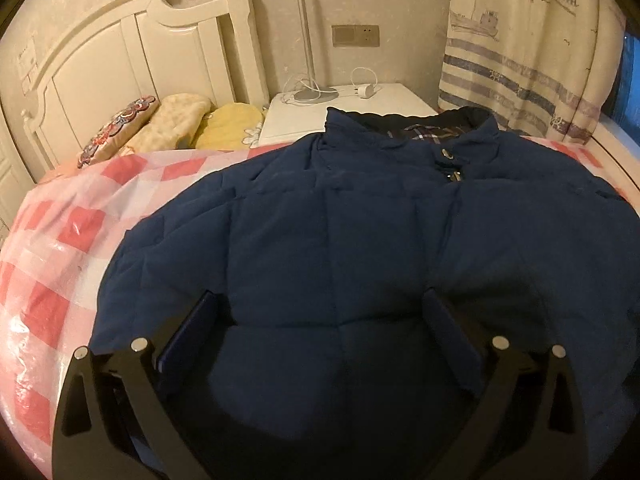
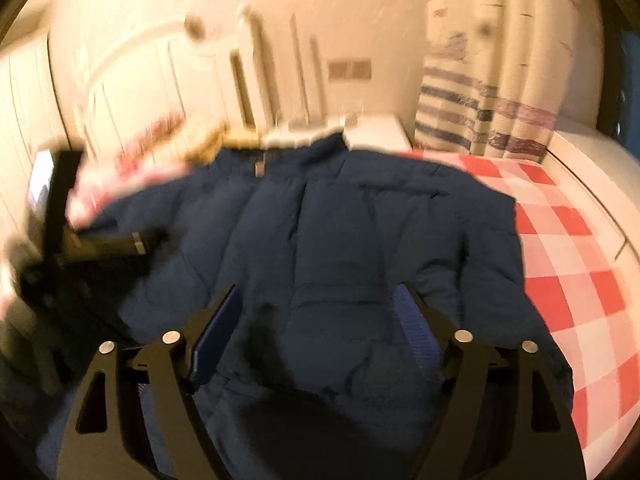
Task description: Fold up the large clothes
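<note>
**Navy Jacket Laid Flat on Bed, Both Tongs Apart Above It**

A navy padded jacket lies front-up on a bed covered with a red-and-white checked cover. In the left wrist view the jacket fills the centre and lower frame, with its collar toward the top centre and two metal snaps below the collar. The sleeves are not separately visible.

The left tongs sit at the bottom of the left wrist view. Their jaws stand wide apart over the lower body of the jacket, with nothing clamped between them.

The right tongs sit at the bottom of the right wrist view, which is motion-blurred. Their jaws stand apart over the jacket, and no fabric is pinched between the pads.

The other handheld device appears at the left edge of the right wrist view, blurred.

Background in the left wrist view: a white headboard at upper left, pillows below it, a white nightstand at top centre carrying a lamp and a charger, and a striped curtain at upper right.
</note>
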A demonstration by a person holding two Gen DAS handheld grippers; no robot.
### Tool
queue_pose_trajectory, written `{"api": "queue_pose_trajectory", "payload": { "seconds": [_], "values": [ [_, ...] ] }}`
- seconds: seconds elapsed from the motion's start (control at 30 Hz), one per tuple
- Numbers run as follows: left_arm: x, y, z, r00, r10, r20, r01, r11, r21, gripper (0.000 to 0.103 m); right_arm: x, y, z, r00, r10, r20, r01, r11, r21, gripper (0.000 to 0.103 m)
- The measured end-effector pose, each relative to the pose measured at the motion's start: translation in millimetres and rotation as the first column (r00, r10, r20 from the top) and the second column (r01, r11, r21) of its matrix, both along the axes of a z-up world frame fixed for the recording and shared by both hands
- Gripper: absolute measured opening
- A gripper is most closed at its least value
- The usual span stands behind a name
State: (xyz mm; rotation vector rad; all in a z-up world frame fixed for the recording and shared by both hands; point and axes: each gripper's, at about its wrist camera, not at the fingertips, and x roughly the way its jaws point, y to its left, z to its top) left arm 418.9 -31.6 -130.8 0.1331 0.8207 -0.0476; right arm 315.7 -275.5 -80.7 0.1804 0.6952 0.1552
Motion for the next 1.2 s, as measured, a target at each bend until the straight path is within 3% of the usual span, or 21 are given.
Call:
{"api": "queue_pose_trajectory", "payload": {
  "seconds": [0.1, 0.17, 0.2, 0.27, 0.33, 0.4, 0.47, 0.53, 0.57, 0.73, 0.9, 1.03, 1.2],
  "values": [
    [-0.9, 0.7, -0.4, 1.0, 0.002, 0.005, -0.002, 1.0, 0.007, 0.101, -13.1, -39.9, 12.9, 0.989, -0.13, 0.072, 0.114, 0.975, 0.193, 0.077],
    [-0.6, -0.4, 0.3, 1.0, 0.003, 0.006, -0.003, 1.0, 0.007, 0.101, -15.3, -50.6, 25.3, 0.98, -0.173, 0.1, 0.147, 0.963, 0.225, 0.077],
    [-0.6, -0.5, 0.3, 1.0, 0.003, 0.007, -0.003, 1.0, 0.003, 0.101, -12.4, -47.1, 32.6, 0.981, -0.158, 0.11, 0.135, 0.971, 0.196, 0.077],
    [-1.2, -1.0, 0.6, 1.0, 0.002, 0.008, -0.002, 1.0, -0.004, 0.101, 0.4, -23.5, 49.8, 0.987, -0.097, 0.125, 0.093, 0.995, 0.034, 0.077],
    [-1.6, -0.4, 0.8, 1.0, 0.003, 0.009, -0.003, 1.0, -0.008, 0.101, 19.2, -0.8, 56.4, 0.994, -0.031, 0.101, 0.041, 0.994, -0.098, 0.073],
    [-1.8, -0.1, 0.9, 1.0, 0.003, 0.009, -0.003, 1.0, -0.009, 0.101, 42.8, 11.0, 53.4, 0.997, -0.008, 0.075, 0.02, 0.986, -0.165, 0.07],
    [-1.6, 0.0, 0.8, 1.0, 0.003, 0.009, -0.003, 1.0, -0.009, 0.101, 65.9, 8.6, 37.2, 1.0, -0.022, 0.002, 0.022, 0.987, -0.161, 0.068],
    [-1.8, 0.0, 1.0, 1.0, 0.001, 0.011, -0.001, 1.0, -0.012, 0.101, 93.4, 4.3, 0.0, 0.989, -0.032, -0.145, 0.007, 0.985, -0.172, 0.068],
    [-1.8, 0.5, 1.1, 1.0, 0.001, 0.011, 0.0, 1.0, -0.016, 0.101, 98.7, 3.3, -16.0, 0.987, -0.018, -0.161, -0.01, 0.985, -0.174, 0.069],
    [-1.6, 1.1, 1.6, 1.0, 0.0, 0.01, 0.0, 1.0, -0.02, 0.101, 88.0, 0.4, -8.2, 0.989, -0.039, -0.141, 0.017, 0.987, -0.158, 0.068],
    [-1.6, 0.7, 1.6, 1.0, 0.001, 0.01, 0.0, 1.0, -0.024, 0.101, 52.2, -0.3, 15.8, 0.998, -0.048, -0.051, 0.041, 0.991, -0.131, 0.07],
    [-2.2, 0.8, 2.0, 1.0, 0.0, 0.014, 0.001, 1.0, -0.026, 0.101, 47.8, 18.1, -12.6, 0.993, 0.002, -0.121, -0.034, 0.963, -0.266, 0.072],
    [-2.5, 0.9, 1.9, 1.0, 0.0, 0.014, 0.0, 1.0, -0.025, 0.101, 48.0, 17.4, -11.2, 0.989, -0.023, -0.148, -0.016, 0.967, -0.253, 0.071]
  ]
}}
